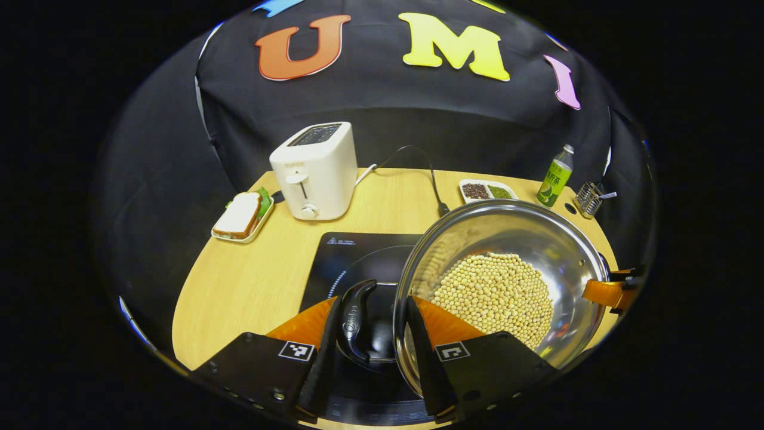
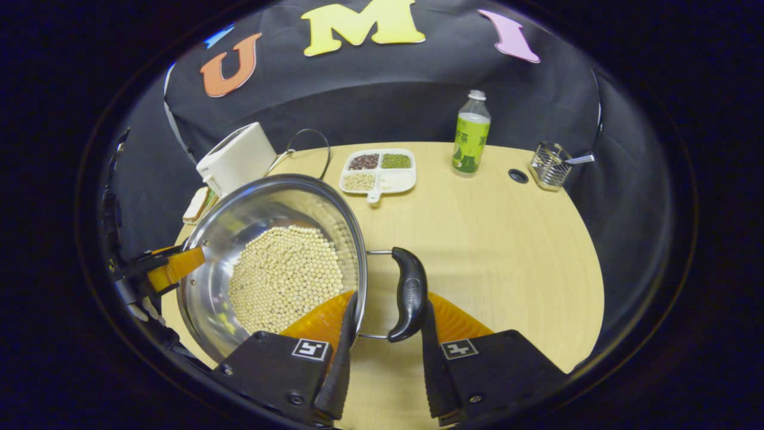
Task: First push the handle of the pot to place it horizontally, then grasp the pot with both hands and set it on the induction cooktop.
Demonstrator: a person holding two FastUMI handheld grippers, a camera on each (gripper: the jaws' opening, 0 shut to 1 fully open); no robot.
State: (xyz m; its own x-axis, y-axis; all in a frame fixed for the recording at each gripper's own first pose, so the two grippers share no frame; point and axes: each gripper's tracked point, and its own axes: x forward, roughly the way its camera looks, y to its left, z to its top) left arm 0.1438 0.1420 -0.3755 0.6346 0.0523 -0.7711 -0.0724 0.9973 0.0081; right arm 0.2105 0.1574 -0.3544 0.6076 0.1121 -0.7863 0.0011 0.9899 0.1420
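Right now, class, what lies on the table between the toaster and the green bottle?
In the right gripper view, a divided tray of beans and grains sits between the toaster and the bottle; the toaster's looped cord lies there too.

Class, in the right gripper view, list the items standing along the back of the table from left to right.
toaster → divided tray of beans → green bottle → wire holder
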